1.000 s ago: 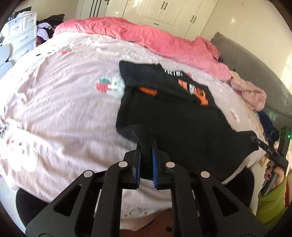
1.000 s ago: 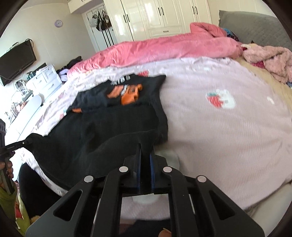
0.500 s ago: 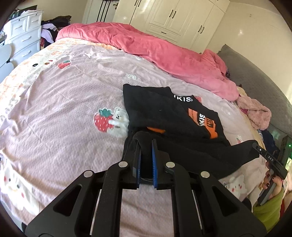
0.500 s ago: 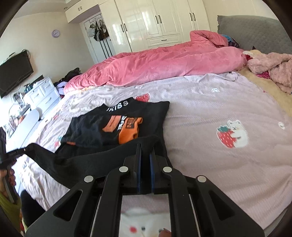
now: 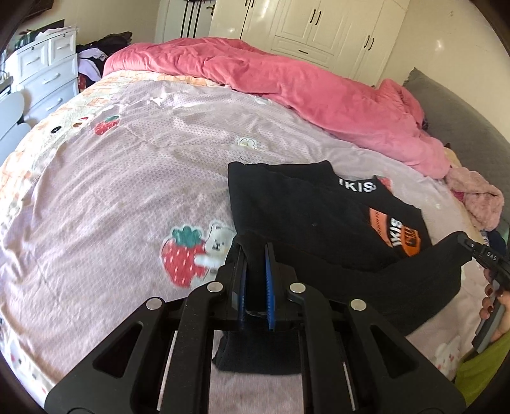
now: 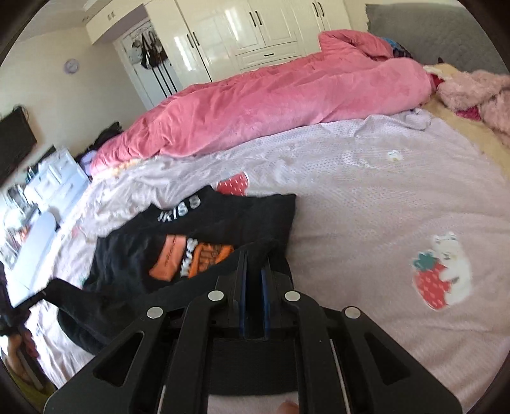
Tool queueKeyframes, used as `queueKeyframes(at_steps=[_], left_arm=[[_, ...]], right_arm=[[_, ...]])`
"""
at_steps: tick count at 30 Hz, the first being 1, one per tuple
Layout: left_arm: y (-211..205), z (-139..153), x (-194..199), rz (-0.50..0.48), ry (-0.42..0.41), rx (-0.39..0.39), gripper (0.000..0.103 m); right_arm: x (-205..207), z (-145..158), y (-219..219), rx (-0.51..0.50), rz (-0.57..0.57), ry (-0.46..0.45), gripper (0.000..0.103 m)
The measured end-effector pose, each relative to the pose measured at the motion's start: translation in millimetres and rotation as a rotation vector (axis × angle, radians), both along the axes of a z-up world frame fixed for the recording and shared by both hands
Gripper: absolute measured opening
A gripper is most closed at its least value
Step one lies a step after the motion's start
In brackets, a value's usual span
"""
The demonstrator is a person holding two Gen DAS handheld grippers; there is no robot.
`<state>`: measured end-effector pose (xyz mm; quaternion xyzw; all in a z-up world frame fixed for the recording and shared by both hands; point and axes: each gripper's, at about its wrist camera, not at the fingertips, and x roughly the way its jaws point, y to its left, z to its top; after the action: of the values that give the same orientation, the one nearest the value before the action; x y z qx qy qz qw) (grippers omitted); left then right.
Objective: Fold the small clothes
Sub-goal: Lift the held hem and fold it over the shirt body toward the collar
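A small black T-shirt (image 5: 306,210) with an orange print and white letters lies on the pink bedsheet (image 5: 111,197). Its near hem is lifted off the bed and stretched between both grippers, over the printed part. My left gripper (image 5: 255,254) is shut on the hem's left corner. The right gripper shows at the right edge of the left wrist view (image 5: 468,245), pinching the other corner, with a hand behind it. In the right wrist view the right gripper (image 6: 254,258) is shut on black cloth of the T-shirt (image 6: 197,229).
A pink duvet (image 5: 287,82) lies bunched along the far side of the bed. A fluffy pink garment (image 5: 478,200) sits at the right by a grey headboard (image 5: 462,121). White drawers (image 5: 47,73) stand left; white wardrobes (image 5: 318,28) line the back wall.
Both grippers have carried the shirt's hem up and forward over the bed, toward the collar. The black cloth that hung off the bed edge now covers the shirt's lower half.
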<state>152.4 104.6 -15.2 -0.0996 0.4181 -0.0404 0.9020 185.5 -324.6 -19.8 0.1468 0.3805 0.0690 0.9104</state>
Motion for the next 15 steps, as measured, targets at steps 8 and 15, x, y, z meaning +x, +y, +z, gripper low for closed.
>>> queueKeyframes(at_steps=[8, 15], left_arm=[[-1, -21, 31, 0.034, 0.034, 0.005, 0.004], [4, -23, 34, 0.087, 0.011, -0.023, 0.012]], right_arm=[[24, -36, -2, 0.003, -0.047, 0.053, 0.007], [27, -44, -11, 0.043, -0.048, 0.065, 0.014]])
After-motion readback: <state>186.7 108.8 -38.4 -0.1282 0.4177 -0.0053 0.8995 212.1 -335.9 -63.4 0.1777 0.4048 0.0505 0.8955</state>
